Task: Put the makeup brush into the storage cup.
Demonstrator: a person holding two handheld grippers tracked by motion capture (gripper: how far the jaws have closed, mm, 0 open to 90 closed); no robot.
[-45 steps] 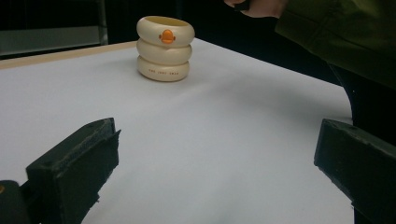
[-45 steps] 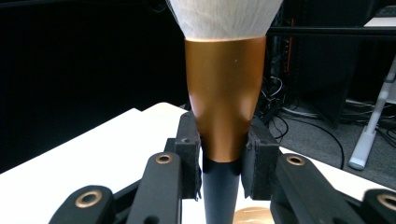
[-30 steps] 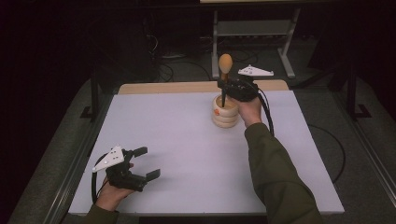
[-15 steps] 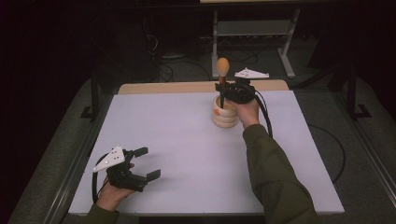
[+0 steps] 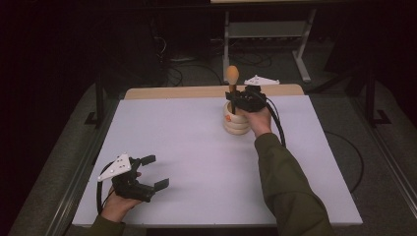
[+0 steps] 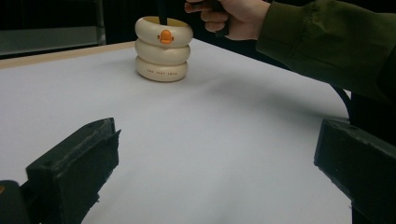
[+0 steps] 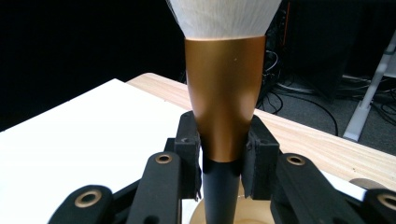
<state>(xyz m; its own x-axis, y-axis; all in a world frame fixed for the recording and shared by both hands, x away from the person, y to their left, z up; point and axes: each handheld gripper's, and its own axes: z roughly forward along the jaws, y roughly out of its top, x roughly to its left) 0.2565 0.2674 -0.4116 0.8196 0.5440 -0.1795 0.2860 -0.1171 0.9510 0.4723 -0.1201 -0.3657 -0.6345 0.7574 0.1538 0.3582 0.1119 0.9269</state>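
— So where is the makeup brush (image 7: 224, 93) right now?

— Upright over the cream ringed holder (image 5: 235, 118) at the far side of the white table (image 5: 196, 147), its black handle running down into the holder's mouth. The right gripper (image 7: 223, 158) is clamped on it where the copper ferrule narrows to the handle.

— How should it be handled well?

— Probably by keeping the handle vertical and centred in the opening, so it doesn't scrape the rim or tip the holder, which nothing steadies.

— And the left gripper (image 5: 147, 172)?

— Jaws wide apart, holding nothing, near the table's front edge, well apart from the holder. It could brace the base if needed.
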